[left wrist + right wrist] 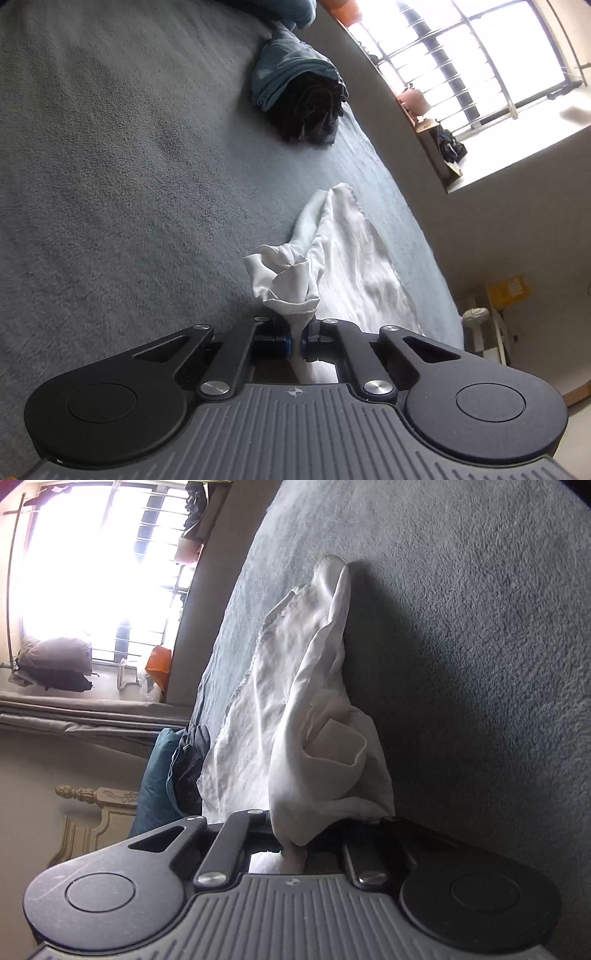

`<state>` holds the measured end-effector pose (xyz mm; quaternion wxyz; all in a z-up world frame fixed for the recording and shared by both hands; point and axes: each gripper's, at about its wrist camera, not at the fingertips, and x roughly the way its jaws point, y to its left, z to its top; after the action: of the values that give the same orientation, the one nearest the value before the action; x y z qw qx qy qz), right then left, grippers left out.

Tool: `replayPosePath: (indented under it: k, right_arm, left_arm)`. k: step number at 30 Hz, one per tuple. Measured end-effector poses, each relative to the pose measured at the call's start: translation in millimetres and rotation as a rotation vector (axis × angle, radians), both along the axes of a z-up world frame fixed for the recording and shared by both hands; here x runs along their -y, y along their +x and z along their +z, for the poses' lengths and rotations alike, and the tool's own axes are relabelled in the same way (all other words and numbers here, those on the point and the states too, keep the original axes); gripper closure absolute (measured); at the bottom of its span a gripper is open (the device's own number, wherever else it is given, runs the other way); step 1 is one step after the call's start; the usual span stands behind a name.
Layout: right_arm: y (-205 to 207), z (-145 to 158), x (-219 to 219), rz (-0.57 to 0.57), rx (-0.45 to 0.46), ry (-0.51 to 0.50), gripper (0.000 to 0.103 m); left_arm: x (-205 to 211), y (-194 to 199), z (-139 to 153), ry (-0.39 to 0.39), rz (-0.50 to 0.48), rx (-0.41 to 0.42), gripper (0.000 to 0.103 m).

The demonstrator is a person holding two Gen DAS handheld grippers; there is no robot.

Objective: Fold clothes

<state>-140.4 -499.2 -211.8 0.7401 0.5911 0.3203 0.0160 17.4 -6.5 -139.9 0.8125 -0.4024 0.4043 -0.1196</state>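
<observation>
Both grippers were clamped on the same white garment (343, 251), which lay on the grey bedspread (110, 166). Left gripper (295, 341): jaws pinched nearly together with a bunched twist of white cloth squeezed between the blue-tipped pads. Right gripper (295, 834): also closed on the garment (314, 709), cloth pulled down into the jaw gap; its right finger was mostly buried under fabric, so contact there was judged from the pinch, not seen directly.

Why held this way, as I read it: 2 pinch points on 1 piece look like the setup for a lift-and-spread before the first fold. Each grip took a gathered wad, not a flat edge, so the cloth was still crumpled and ridged between the grippers. No fold looked made on this piece yet.

View differences:
- Left wrist showed the garment trailing away flat toward the far edge of the bed, plus a stack of folded clothes (295, 92) further up the bedspread, teal on top of dark, well apart from the white piece. Likely the done pile.
- Right wrist showed the near end standing up in a tall ridge with an open cuff-like tube, which the left view missed. It also showed dark and teal fabric (173, 768) at the bed edge.
- Neither view showed the other gripper.
</observation>
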Motion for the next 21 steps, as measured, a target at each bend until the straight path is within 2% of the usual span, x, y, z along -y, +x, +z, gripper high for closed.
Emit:
replayPosePath:
  k: [6, 9, 13, 14, 16, 18, 19, 21]
  right_arm:
    - [-36, 15, 2, 0.053, -0.03, 0.023, 0.095]
    - [-60, 25, -4, 0.109, -0.052, 0.011, 0.095]
    - [-100, 31, -15, 0.178, -0.097, -0.006, 0.095]
    - [-108, 28, -18, 0.2, -0.106, -0.013, 0.095]
    - [-115, 21, -27, 0.25, -0.125, -0.058, 0.094]
    - [-110, 13, -35, 0.329, -0.155, -0.154, 0.089]
    - [-104, 8, -38, 0.373, -0.184, -0.211, 0.08]
    - [-99, 7, -32, 0.419, -0.188, -0.193, 0.077]
  left_arm:
    - [-11, -57, 11, -0.001, -0.072, -0.033, 0.1]
    - [-28, -105, 10, -0.011, -0.102, -0.092, 0.1]
    - [-38, -152, 5, 0.031, -0.138, -0.182, 0.1]
    - [-41, -158, -1, 0.038, -0.133, -0.211, 0.1]
    - [-52, -160, -22, 0.0, -0.115, -0.26, 0.097]
    - [-52, -153, -35, 0.025, -0.164, -0.288, 0.09]
    - [-52, -150, -41, 0.025, -0.196, -0.308, 0.089]
    - [-55, -144, -34, 0.033, -0.244, -0.29, 0.082]
